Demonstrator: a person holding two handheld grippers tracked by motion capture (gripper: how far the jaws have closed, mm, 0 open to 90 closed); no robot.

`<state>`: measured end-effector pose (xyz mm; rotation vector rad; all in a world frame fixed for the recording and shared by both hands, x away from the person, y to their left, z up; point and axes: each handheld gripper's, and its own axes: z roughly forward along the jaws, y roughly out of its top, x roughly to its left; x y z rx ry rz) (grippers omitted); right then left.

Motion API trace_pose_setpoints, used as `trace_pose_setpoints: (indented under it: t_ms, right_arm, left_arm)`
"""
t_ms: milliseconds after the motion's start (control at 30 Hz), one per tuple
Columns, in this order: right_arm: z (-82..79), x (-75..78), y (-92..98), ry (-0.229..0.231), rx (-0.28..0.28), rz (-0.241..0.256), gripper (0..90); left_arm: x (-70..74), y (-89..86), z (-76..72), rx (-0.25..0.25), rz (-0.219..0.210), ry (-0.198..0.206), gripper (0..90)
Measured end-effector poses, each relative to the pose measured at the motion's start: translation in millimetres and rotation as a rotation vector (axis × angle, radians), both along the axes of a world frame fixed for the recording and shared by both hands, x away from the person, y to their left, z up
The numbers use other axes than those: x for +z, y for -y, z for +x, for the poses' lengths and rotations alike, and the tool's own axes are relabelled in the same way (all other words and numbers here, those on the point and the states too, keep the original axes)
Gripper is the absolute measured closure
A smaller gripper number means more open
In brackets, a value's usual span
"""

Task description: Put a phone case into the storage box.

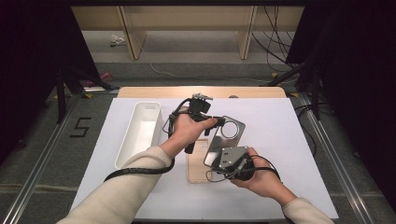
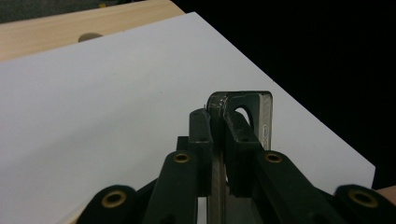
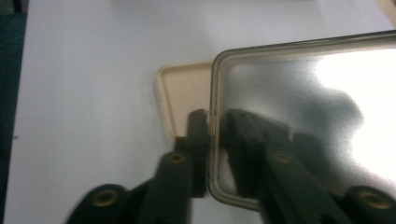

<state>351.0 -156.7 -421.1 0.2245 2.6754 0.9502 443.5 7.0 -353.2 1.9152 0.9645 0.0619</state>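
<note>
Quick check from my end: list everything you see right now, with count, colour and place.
Phone case: one, silvery and reflective, held above the table between both grippers.
Second case: one, beige and translucent, flat on the table under the held case.
Bin: one, white, long, on the table's left part.
Table: one, white top, wooden strip along the far edge.
Left gripper: black, shut on the case's cut-out end.
Right gripper: black, shut on the case's other end.
Sleeves: two, cream, at the bottom.
</note>
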Motion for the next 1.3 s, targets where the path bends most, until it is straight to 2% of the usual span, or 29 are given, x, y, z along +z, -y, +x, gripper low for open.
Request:
trace_pose_setpoints:
  t_ms: [100, 233, 400, 433, 533, 633, 767, 833, 1033, 1300]
  right_arm:
    - [0.3, 0.2, 2.6, 0.006, -0.039, 0.036, 58.8]
    - [3.1, 1.0, 11.5, 0.004, -0.116, 0.097, 43.5]
    - [8.3, 5.0, 26.3, -0.020, -0.200, 0.200, 30.5]
    - [9.5, 5.3, 28.9, -0.027, -0.216, 0.214, 29.2]
    - [12.6, 6.0, 36.4, -0.041, -0.255, 0.259, 23.4]
    - [15.3, 7.3, 43.3, -0.060, -0.295, 0.309, 19.7]
    - [17.9, 7.0, 50.6, -0.097, -0.336, 0.351, 16.6]
    - [18.8, 7.1, 53.1, -0.107, -0.354, 0.374, 16.2]
    - [19.2, 7.1, 58.8, -0.112, -0.386, 0.396, 16.3]
    - [19.2, 6.6, 63.9, -0.120, -0.424, 0.431, 16.3]
  left_arm:
    - [-0.4, -4.0, -2.3, -0.008, -0.014, 0.047, 82.2]
    - [-4.5, -13.5, -5.0, -0.004, 0.000, 0.114, 82.1]
    - [-9.6, -31.0, -8.8, 0.029, -0.030, 0.170, 81.9]
    - [-10.6, -35.5, -9.6, 0.051, -0.043, 0.171, 81.9]
    - [-11.7, -47.0, -10.0, 0.074, -0.046, 0.194, 81.9]
    - [-11.7, -56.4, -12.2, 0.076, -0.047, 0.230, 81.9]
    - [-11.5, -70.6, -17.6, 0.097, -0.060, 0.278, 82.0]
    - [-11.9, -76.1, -20.0, 0.106, -0.075, 0.281, 82.0]
    - [-13.6, -91.8, -26.7, 0.128, -0.112, 0.301, 82.0]
    - [-12.2, -110.3, -32.2, 0.158, -0.127, 0.339, 82.0]
